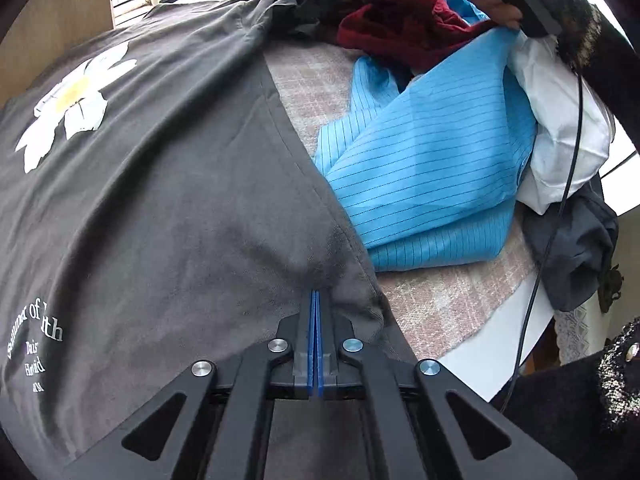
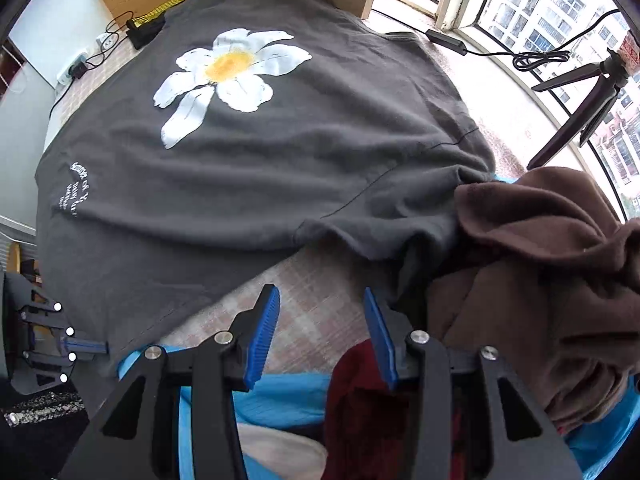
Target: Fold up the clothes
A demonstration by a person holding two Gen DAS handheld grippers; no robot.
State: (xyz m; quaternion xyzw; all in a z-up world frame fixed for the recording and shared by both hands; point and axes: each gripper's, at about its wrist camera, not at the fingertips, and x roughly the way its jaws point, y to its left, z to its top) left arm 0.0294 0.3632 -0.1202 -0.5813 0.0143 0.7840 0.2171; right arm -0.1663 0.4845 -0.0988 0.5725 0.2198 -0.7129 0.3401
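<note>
Left wrist view, left to right: dark grey T-shirt (image 1: 160, 200) spread flat over a pink checked cloth (image 1: 440, 304), white daisy print (image 1: 76, 100) at far left, white lettering low on the left edge. Left gripper (image 1: 316, 300) at bottom centre, blue pads pressed together with the shirt's hem edge pinched between them. Right of the shirt a folded blue striped garment (image 1: 420, 168), a dark red garment (image 1: 404, 20) behind it, then a white garment (image 1: 560, 120) and a dark grey bundle (image 1: 576, 248) at the table edge; a black cable (image 1: 560, 216) hangs across them. Top right, a hand (image 1: 500, 4) holds the other tool. Right wrist view, left to right: left gripper (image 2: 96, 346) small at the left edge, clamped on the shirt's corner; T-shirt (image 2: 280, 160) lying flat with daisy (image 2: 228, 76) up; right gripper (image 2: 320, 320) bottom centre, jaws apart, nothing between them, over bare checked cloth (image 2: 316, 292) just beside the shirt's sleeve edge. Blue garment (image 2: 280, 396) and red garment (image 2: 360, 400) lie under it, a brown garment (image 2: 540, 280) heaped at right, a tripod (image 2: 580, 112) by the window.
</note>
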